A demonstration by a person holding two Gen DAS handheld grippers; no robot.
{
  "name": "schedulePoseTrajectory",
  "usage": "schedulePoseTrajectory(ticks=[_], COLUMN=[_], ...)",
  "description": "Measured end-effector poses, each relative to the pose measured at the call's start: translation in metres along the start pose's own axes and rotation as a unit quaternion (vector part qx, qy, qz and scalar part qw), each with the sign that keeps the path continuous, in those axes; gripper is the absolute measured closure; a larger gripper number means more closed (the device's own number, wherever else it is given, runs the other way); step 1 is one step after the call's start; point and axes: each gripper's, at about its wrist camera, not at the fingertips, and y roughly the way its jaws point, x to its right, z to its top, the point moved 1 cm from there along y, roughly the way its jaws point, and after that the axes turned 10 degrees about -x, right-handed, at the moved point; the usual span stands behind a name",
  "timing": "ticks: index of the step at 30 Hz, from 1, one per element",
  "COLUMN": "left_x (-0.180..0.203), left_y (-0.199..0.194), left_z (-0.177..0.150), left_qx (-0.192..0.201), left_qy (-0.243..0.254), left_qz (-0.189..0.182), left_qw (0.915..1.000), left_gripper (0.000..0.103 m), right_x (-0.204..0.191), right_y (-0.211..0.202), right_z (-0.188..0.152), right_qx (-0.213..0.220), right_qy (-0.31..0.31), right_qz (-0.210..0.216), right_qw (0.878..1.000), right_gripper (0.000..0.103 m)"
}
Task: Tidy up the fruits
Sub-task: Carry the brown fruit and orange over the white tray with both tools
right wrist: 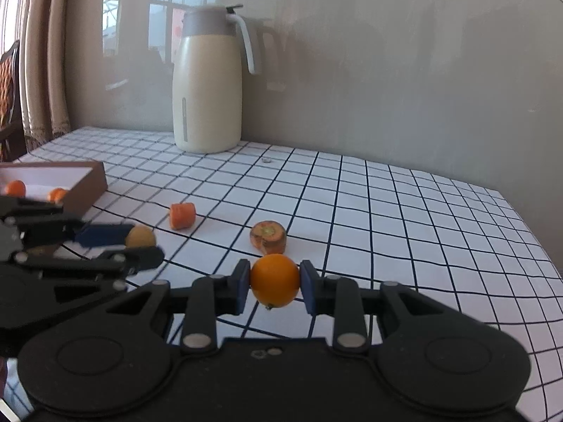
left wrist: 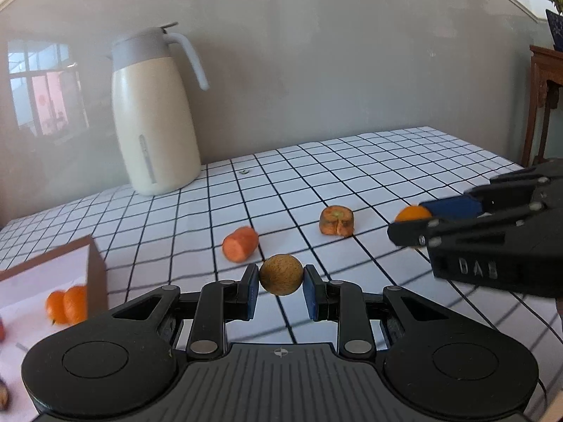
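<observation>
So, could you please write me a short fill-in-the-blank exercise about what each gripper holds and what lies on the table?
1. The left gripper is shut on a round ____ fruit.
2. The right gripper is shut on an ____.
3. Two ____ chunks lie on the checked tablecloth, one on its side and one cut end up.
4. The cream jug stands by the ____.

Missing words: brown; orange; carrot; wall

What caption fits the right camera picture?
Right tongs pinch an orange above the checked table.
</observation>
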Motion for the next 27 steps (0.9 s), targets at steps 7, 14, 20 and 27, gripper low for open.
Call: schedulePoseTrajectory(ticks=[7, 14, 20, 27], left_x=[-0.008, -0.024, -0.040, -0.071], left_y=[-0.045, -0.076, -0.104, -0.125], left_z=[-0.023, -0.041, -0.056, -0.071], left_qx=[0.027, 0.043, 0.058, 0.066], left_qy=[-0.017, -0.035, -0.041, -0.066], left_qz=[0.012, 0.030, 0.051, 0.088], left_qw=[0.9994, 0.9980, 0.9961, 0.9918], left_gripper=[0.076, 0.076, 0.076, 0.076], right_x=[-0.016, -0.034, -0.061, -0.100], right_y=[-0.025, -0.051, -0.068, -0.078], right_z=[-0.014, -0.019, -0.020, -0.013], right_qx=[0.012, 0.044, 0.063, 0.098], right_qy=[-0.005, -0.019, -0.054, -0.092], right_qz=[0.006, 0.024, 0.053, 0.101], right_qw=[1.000, 0.999, 0.995, 0.986], right_gripper=[0.081, 0.081, 0.081, 0.081])
